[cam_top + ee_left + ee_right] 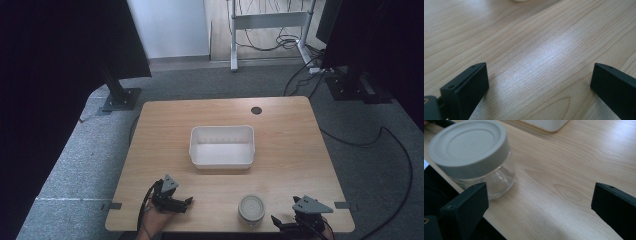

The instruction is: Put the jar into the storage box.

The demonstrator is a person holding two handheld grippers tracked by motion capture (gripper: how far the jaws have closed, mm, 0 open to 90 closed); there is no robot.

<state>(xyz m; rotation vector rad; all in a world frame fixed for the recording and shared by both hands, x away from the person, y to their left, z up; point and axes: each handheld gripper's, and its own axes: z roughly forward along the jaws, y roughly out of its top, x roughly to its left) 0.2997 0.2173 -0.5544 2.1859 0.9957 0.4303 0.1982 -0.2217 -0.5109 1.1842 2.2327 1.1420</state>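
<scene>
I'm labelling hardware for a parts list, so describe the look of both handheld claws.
Both are black. The left claw and right claw each carry a grey three-cornered plate on top. A dark cable trails from the left one. Seen from their own cameras, the jaws are flat, matte black rectangular blocks with small screw holes.

Light wooden tabletop [165,125] with round grommet hole [256,110] near far edge, grey carpet [75,165] around it, black stand base [120,98] beyond left corner, white frame [267,20] and cables [280,42] behind
</scene>
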